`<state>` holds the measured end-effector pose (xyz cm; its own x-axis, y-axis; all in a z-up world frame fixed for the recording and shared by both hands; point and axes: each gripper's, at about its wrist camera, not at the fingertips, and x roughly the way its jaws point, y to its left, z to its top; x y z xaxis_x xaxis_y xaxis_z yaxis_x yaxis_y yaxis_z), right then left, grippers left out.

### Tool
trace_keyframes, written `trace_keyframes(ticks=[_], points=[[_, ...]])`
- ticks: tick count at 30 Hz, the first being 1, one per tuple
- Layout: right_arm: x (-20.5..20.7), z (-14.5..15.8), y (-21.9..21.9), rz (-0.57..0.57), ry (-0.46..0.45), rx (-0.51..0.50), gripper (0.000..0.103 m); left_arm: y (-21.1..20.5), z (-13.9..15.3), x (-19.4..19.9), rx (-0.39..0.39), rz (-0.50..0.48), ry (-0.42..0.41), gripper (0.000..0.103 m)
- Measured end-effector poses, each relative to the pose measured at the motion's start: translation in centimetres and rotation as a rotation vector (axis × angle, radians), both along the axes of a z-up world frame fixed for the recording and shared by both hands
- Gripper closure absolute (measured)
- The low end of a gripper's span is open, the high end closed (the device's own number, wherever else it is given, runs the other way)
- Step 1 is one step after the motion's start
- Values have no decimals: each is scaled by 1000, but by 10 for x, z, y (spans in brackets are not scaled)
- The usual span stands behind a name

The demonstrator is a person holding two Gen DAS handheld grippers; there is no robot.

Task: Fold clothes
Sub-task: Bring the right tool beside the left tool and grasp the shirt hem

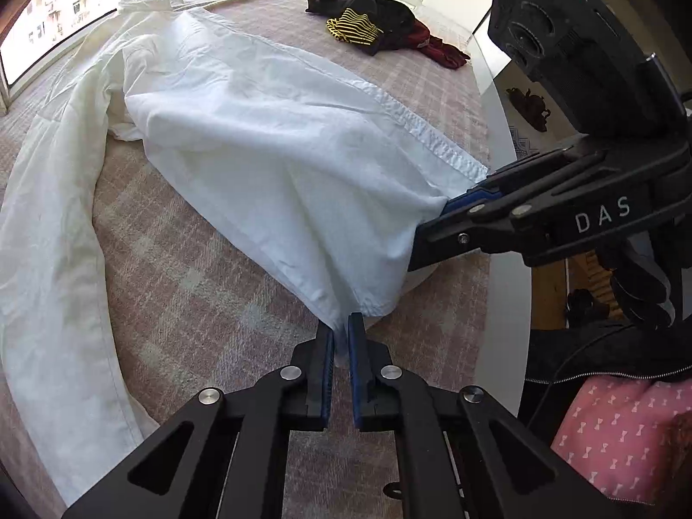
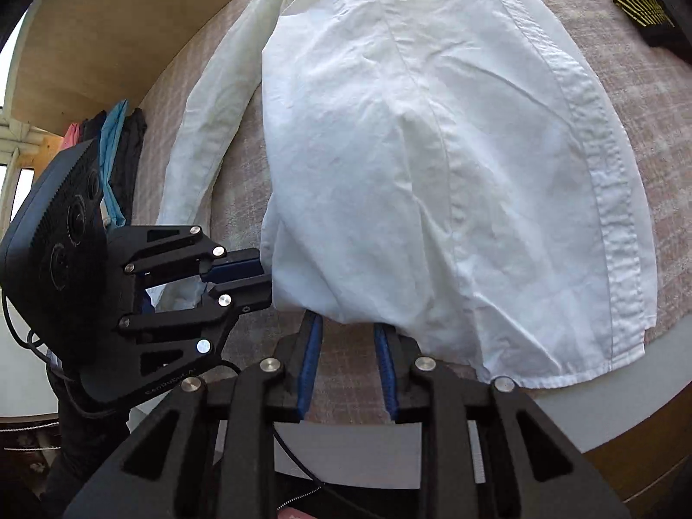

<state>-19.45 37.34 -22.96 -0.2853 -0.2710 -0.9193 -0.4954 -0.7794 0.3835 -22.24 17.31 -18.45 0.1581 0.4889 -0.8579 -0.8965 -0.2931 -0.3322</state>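
White shirt on checked bedcover, hem at both grippers.

Left wrist view: left gripper (image 1: 341, 337) clamped on hem corner of white shirt (image 1: 259, 129), fingers together; right gripper (image 1: 437, 225) at hem just right of it; dark clothes pile (image 1: 380, 26) far beyond fingertips. Right wrist view: right gripper (image 2: 348, 333) fingers apart, tips under hem of white shirt (image 2: 411, 151), grip unclear; left gripper (image 2: 255, 277) at hem left of them.
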Motion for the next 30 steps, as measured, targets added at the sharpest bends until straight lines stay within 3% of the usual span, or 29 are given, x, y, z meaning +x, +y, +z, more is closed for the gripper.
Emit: trace_keyframes(ticks=[4, 6, 7, 10, 11, 15, 19, 24, 30], points=[[-5, 5, 9, -18, 74, 51, 80, -6, 9, 4, -7, 17, 36, 97], [-5, 7, 11, -4, 101, 39, 98, -7, 8, 3, -11, 45, 39, 98], [-3, 10, 12, 3, 110, 42, 98, -8, 6, 1, -10, 56, 22, 94], [2, 18, 18, 2, 133, 39, 98, -9, -3, -8, -31, 106, -14, 55], [5, 20, 21, -10, 137, 32, 97, -7, -7, -11, -41, 124, -21, 53], [7, 15, 27, -15, 69, 3, 85, -1, -16, -18, -22, 145, -49, 57], [8, 11, 16, 22, 82, -41, 85, 4, -17, -14, -24, 109, -58, 87], [6, 23, 5, 50, 122, -21, 85, 2, -13, -10, -31, 92, -62, 91], [8, 21, 8, -45, 160, -182, 85, -7, -7, -11, -8, 104, -76, 91]])
